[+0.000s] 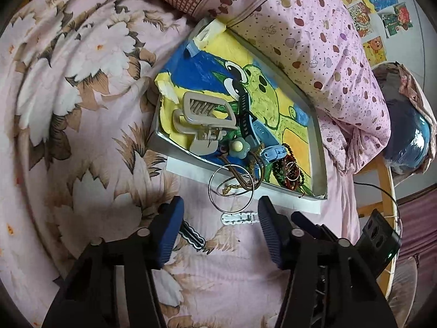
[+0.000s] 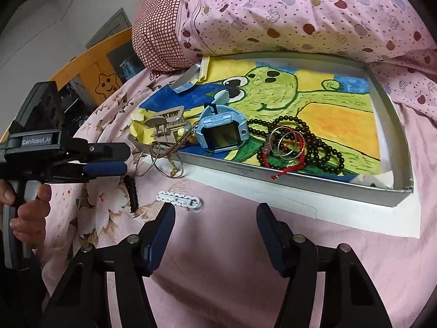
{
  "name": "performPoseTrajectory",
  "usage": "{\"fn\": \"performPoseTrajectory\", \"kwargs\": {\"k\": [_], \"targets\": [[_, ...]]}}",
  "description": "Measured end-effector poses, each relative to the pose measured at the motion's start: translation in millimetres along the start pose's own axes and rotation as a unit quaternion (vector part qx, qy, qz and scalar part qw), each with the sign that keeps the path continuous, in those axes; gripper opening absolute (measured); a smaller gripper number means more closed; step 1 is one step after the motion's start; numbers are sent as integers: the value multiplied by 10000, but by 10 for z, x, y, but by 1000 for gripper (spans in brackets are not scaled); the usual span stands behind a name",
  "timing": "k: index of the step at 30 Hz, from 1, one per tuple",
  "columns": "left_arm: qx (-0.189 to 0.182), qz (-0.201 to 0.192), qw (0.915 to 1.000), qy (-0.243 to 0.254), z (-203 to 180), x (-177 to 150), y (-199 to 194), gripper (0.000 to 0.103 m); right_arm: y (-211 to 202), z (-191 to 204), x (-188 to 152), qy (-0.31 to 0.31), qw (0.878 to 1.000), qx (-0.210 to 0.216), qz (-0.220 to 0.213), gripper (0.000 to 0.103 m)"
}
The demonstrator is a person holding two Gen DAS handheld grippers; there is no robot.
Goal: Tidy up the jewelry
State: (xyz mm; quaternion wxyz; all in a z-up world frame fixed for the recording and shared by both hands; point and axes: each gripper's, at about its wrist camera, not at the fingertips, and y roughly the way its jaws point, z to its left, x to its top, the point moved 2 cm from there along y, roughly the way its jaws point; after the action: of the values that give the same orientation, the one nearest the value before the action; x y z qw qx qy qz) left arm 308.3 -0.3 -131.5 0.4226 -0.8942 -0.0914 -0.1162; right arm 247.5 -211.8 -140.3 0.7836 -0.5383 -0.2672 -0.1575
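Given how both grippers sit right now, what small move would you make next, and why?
Probably ease the left gripper forward and down over the white hair clip, then close. The clip lies on the bedsheet outside the tray, just ahead of the open fingers with nothing between them. The black hair clip lies by its left finger, so it could come after.

Both wrist views look steeply down, close over the bed [image 1: 82,136]. They share the tray [image 1: 319,147] [image 2: 382,104] at mid-frame and the white clip [image 1: 237,217] [image 2: 179,199] just below it.
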Motion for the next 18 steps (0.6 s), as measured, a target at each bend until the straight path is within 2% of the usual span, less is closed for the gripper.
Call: {"fn": "performPoseTrajectory", "kwargs": {"k": [3, 5, 11, 14, 18], "targets": [[-95, 39, 9999, -77, 14, 28, 46, 43, 43, -15, 6, 7, 10000, -19, 25, 50], [-153, 72, 9998, -106, 9, 40, 69, 30, 64, -30, 17, 18, 10000, -22, 33, 49], [-229, 29, 9997, -41, -21, 63, 105, 5, 132, -5, 39, -56, 10000, 22, 49, 41], [-217, -78, 9997, 67, -60, 70, 89, 0, 172, 16, 36, -111, 9999, 21, 94, 39], [-65, -207, 9996, 165, -87, 71, 75, 0, 178, 19, 36, -120, 9999, 25, 89, 39]]}}
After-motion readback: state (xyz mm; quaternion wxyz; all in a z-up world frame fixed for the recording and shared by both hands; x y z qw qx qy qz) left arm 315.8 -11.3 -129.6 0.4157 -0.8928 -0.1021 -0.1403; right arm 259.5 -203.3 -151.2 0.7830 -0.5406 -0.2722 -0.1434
